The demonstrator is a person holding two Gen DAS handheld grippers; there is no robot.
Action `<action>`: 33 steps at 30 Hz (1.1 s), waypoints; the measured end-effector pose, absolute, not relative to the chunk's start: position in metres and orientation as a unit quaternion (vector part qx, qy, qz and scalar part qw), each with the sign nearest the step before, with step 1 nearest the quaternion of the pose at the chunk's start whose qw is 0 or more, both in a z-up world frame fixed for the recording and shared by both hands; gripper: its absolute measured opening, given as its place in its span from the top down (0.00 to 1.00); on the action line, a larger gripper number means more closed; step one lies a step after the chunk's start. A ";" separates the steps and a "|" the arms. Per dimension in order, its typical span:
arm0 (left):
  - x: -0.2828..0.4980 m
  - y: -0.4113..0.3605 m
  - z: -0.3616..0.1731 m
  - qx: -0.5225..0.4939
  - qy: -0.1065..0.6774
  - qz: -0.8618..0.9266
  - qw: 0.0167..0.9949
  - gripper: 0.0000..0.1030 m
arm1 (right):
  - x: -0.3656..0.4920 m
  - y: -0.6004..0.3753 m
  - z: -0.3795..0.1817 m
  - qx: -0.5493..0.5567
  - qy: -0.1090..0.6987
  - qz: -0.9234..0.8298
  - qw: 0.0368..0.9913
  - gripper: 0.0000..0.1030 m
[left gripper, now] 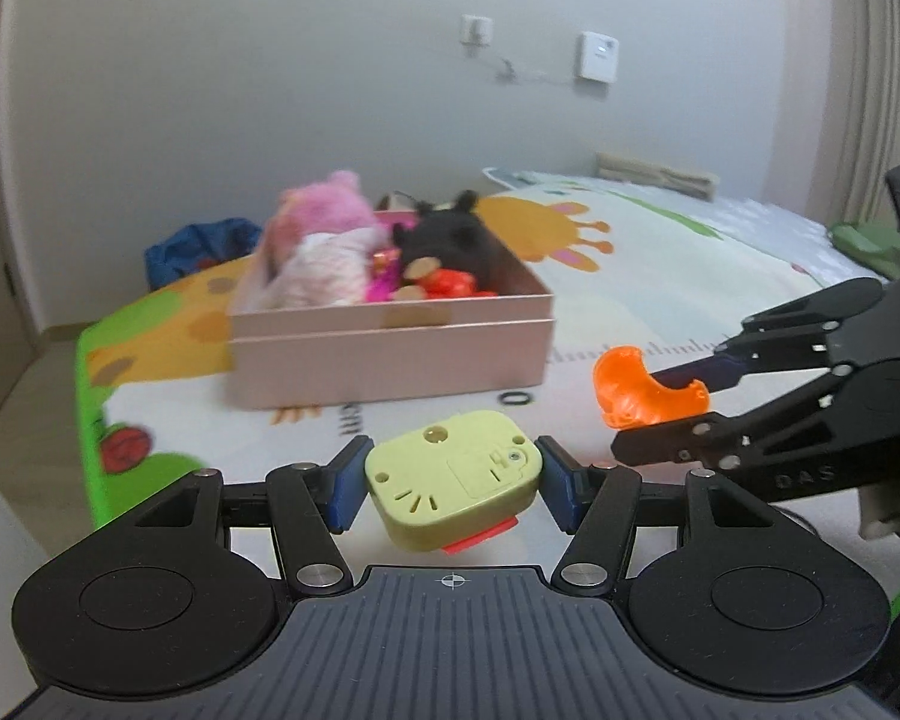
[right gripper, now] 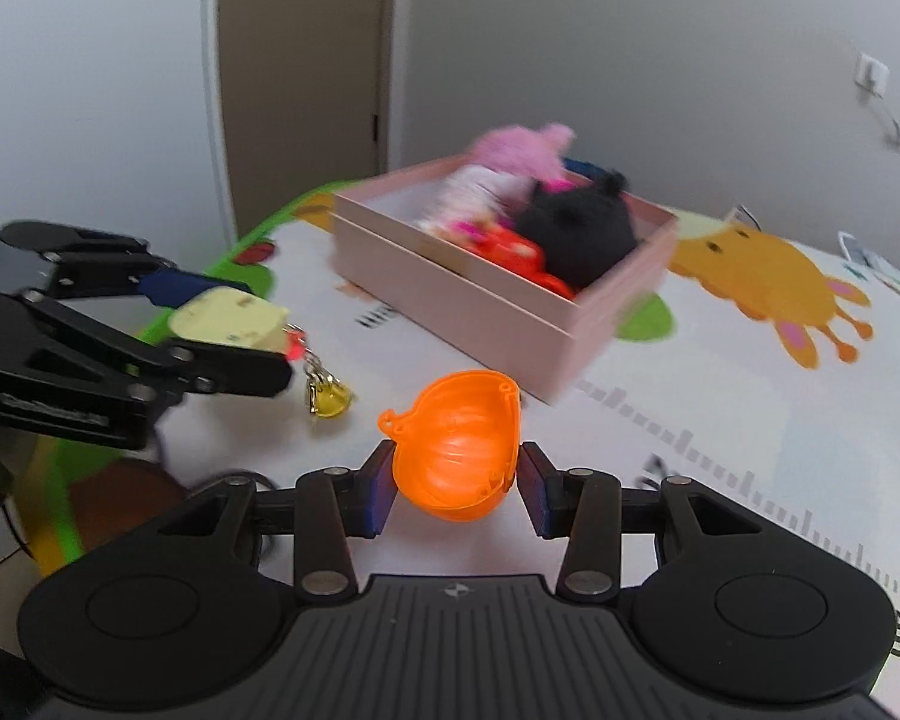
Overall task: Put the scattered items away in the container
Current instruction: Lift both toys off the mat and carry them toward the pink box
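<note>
Left gripper clamps the yellow toy, aloft short of the pink box; right gripper pinches the orange shell too. Plush toys already boxed; a black ring remains on the mat.

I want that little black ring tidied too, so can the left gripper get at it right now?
Probably not yet: the left gripper is shut on the yellow toy. The black ring lies uncovered on the mat by the pink box.

Soft even light, blurred background, fisheye-bent edges
</note>
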State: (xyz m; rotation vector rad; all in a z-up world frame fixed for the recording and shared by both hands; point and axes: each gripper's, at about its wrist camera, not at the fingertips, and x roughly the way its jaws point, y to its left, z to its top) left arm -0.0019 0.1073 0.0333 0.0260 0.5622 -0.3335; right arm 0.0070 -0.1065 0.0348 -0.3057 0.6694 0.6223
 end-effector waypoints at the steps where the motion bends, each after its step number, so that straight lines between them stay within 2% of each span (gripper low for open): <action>1: -0.007 0.112 0.033 0.008 0.276 -0.161 0.948 0.38 | 0.001 -0.100 0.038 -0.147 0.318 0.304 0.886 0.59; 17: -0.031 0.141 0.034 -0.024 0.263 -0.127 0.956 0.38 | -0.038 -0.071 0.054 -0.172 0.296 0.326 0.881 0.59; 27: -0.035 0.146 0.036 -0.022 0.253 -0.124 0.959 0.42 | -0.040 -0.067 0.058 -0.181 0.294 0.326 0.880 0.59; 29: -0.040 0.147 0.032 -0.015 0.252 -0.130 0.959 0.40 | -0.041 -0.068 0.057 -0.185 0.295 0.326 0.879 0.59; 31: -0.046 0.147 0.027 0.003 0.252 -0.131 0.959 0.30 | -0.041 -0.070 0.053 -0.187 0.299 0.324 0.878 0.59; 33: -0.047 0.145 0.021 0.017 0.257 -0.129 0.958 0.27 | -0.039 -0.072 0.049 -0.185 0.307 0.322 0.877 0.59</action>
